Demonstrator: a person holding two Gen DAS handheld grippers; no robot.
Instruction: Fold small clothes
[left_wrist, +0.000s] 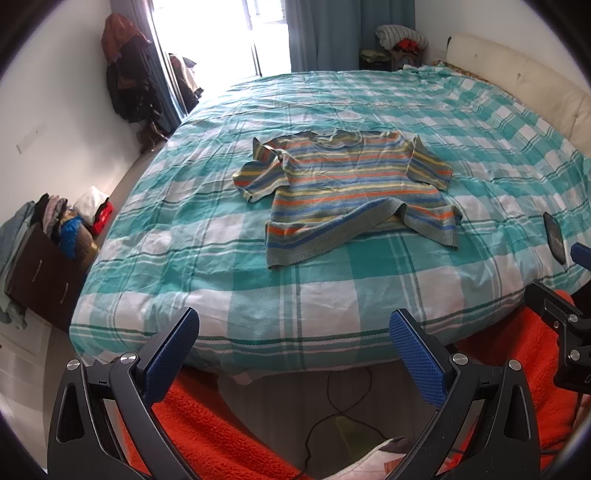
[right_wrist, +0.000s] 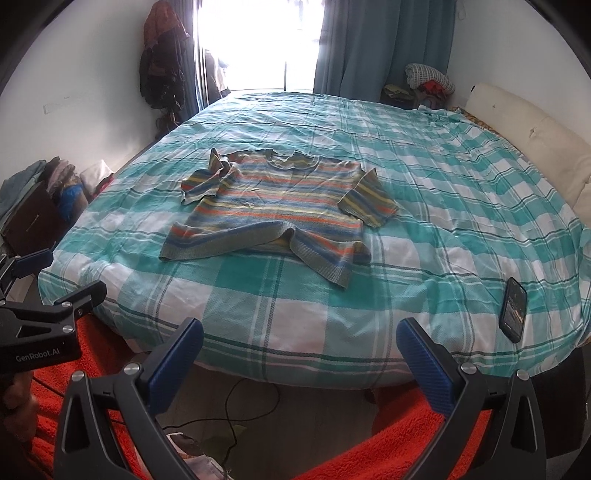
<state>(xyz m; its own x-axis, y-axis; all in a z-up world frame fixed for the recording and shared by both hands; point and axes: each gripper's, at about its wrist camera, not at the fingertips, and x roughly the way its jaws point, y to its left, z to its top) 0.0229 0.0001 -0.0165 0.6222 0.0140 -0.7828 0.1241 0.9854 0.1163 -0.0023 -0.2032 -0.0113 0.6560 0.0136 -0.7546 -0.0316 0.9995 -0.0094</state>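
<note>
A small striped knit sweater (left_wrist: 351, 184) lies spread on the teal checked bed cover (left_wrist: 332, 288), neck toward the window, both sleeves bent inward and the hem partly turned up. It also shows in the right wrist view (right_wrist: 273, 210). My left gripper (left_wrist: 295, 332) is open and empty, held off the near edge of the bed, well short of the sweater. My right gripper (right_wrist: 299, 343) is open and empty too, also off the near bed edge. The left gripper shows at the left edge of the right wrist view (right_wrist: 48, 277).
A dark phone (right_wrist: 513, 310) lies on the bed cover (right_wrist: 258, 306) near its front right edge. A cream headboard (right_wrist: 546, 147) runs along the right. Clothes piles and a dark cabinet (left_wrist: 40, 273) stand on the left. A cable (right_wrist: 240, 406) lies on the floor below.
</note>
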